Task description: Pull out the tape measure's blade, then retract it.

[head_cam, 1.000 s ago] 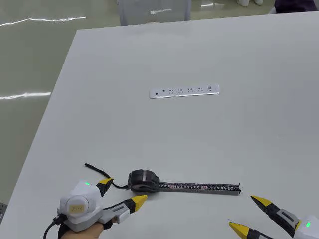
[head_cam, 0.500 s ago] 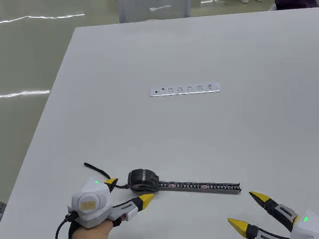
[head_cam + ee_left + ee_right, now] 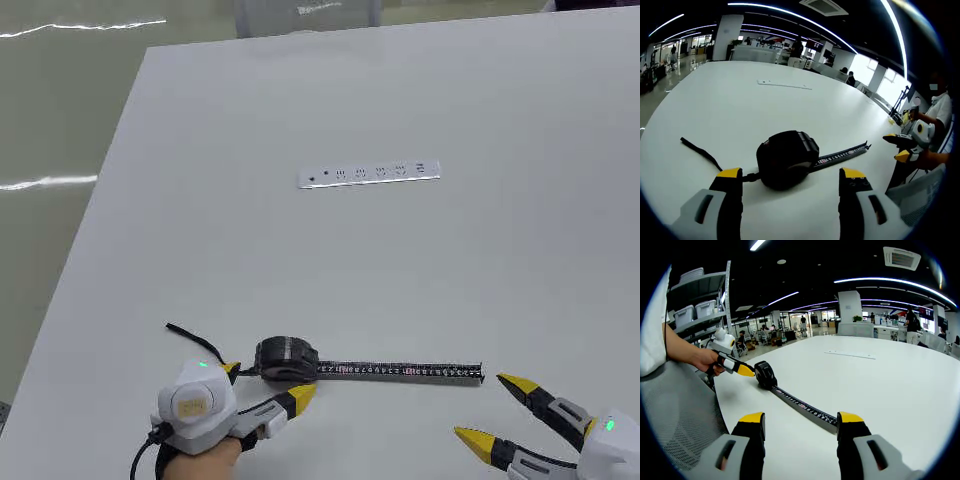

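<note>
- Head view: bright, even light from above. The white table (image 3: 420,270) reads pale grey with no hot spots and is sharp across the frame.
- Thin white glare streaks lie on the glossy floor (image 3: 50,110) at the upper left and left edge.
- The tape measure (image 3: 287,358) throws only a faint, soft shadow at lower centre.
- Both gripper views: heavy fisheye bending, with straight lines bowing toward the edges.
- Left gripper view: the ceiling at top is dark, crossed by curved strip lights (image 3: 790,11). The windows (image 3: 862,64) at the right are blown out white.
- Right gripper view: dim ceiling and a bright table sheen mid-frame. The lower left edge is stretched and soft.
</note>
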{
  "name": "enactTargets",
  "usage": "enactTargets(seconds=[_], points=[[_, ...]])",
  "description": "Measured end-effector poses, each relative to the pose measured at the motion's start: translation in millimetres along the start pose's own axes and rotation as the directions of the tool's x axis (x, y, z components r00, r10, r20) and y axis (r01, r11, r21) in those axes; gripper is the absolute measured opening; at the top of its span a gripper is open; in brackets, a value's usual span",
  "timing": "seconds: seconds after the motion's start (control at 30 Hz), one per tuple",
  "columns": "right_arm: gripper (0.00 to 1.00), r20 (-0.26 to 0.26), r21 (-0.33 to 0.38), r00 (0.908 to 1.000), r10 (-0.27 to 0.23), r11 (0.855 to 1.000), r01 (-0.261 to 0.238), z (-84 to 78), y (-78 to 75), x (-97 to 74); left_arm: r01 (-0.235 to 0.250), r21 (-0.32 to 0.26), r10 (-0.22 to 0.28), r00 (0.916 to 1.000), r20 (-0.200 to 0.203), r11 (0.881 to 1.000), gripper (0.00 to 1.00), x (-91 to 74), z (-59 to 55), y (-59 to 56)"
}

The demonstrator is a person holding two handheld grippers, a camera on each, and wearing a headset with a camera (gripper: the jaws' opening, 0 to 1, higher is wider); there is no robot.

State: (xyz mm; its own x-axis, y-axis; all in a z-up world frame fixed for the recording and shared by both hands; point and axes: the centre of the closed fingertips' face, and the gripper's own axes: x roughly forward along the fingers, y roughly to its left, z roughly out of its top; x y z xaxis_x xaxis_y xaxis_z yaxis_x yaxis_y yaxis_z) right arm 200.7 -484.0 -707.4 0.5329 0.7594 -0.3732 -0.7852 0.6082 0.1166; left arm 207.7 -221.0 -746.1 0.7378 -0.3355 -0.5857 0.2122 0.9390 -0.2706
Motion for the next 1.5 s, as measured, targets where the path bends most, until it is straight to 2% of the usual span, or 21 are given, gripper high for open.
enactTargets(seconds=[0.3, 0.37, 0.43, 0.63, 0.73, 0.87, 1.03, 1.13, 1.33, 1.5], points=[[0.58, -0.011, 0.002, 0.9999, 0.011, 1.0, -0.011, -2.5, -3.6, 4.9, -0.029, -0.014, 0.029, 0.9996, 0.001, 0.999, 0.79, 8.4, 0.0, -1.3], [0.58, -0.011, 0.006, 0.9999, 0.013, 1.0, -0.013, -2.6, -4.2, 5.9, -0.048, -0.008, 0.048, 0.9989, -0.001, 0.999, 0.79, 10.1, -0.7, 2.0], [0.58, -0.013, 0.002, 0.9998, 0.016, 1.0, -0.016, -2.7, -4.5, 6.9, -0.057, -0.038, 0.058, 0.9982, 0.013, 0.998, 0.79, 10.7, 2.1, 3.2], [0.58, -0.007, 0.008, 0.9999, 0.015, 1.0, -0.015, 0.2, -7.4, 8.9, -0.095, -0.063, 0.097, 0.995, 0.026, 0.993, 0.8, 14.2, 4.9, 10.0], [0.58, -0.007, 0.008, 0.9998, 0.016, 1.0, -0.016, 0.1, -8.5, 10.5, -0.095, -0.091, 0.098, 0.9949, 0.024, 0.991, 0.8, 17.8, 4.2, 8.7], [0.58, -0.008, 0.011, 0.9998, 0.019, 1.0, -0.019, -0.6, -9.2, 13.1, -0.089, -0.098, 0.091, 0.9957, 0.02, 0.991, 0.81, 22.4, 3.3, 1.4], [0.57, -0.008, 0.011, 0.9997, 0.022, 1.0, -0.021, 0.1, -10.0, 15.7, -0.093, -0.119, 0.095, 0.9953, 0.018, 0.989, 0.82, 26.0, 2.1, -1.6], [0.57, -0.011, 0.011, 0.9997, 0.023, 1.0, -0.023, -0.9, -10.9, 17.1, -0.098, -0.111, 0.1, 0.9948, 0.018, 0.989, 0.82, 28.1, 2.4, -1.6], [0.57, -0.012, 0.011, 0.9995, 0.028, 1.0, -0.028, -0.8, -13.2, 19.6, -0.111, -0.135, 0.114, 0.9934, 0.017, 0.985, 0.83, 31.6, 3.5, -0.1], [0.57, -0.01, 0.014, 0.9995, 0.029, 0.999, -0.029, 0.4, -16.3, 22.4, -0.103, -0.13, 0.106, 0.9943, 0.013, 0.986, 0.83, 36.1, 4.5, -8.4]])
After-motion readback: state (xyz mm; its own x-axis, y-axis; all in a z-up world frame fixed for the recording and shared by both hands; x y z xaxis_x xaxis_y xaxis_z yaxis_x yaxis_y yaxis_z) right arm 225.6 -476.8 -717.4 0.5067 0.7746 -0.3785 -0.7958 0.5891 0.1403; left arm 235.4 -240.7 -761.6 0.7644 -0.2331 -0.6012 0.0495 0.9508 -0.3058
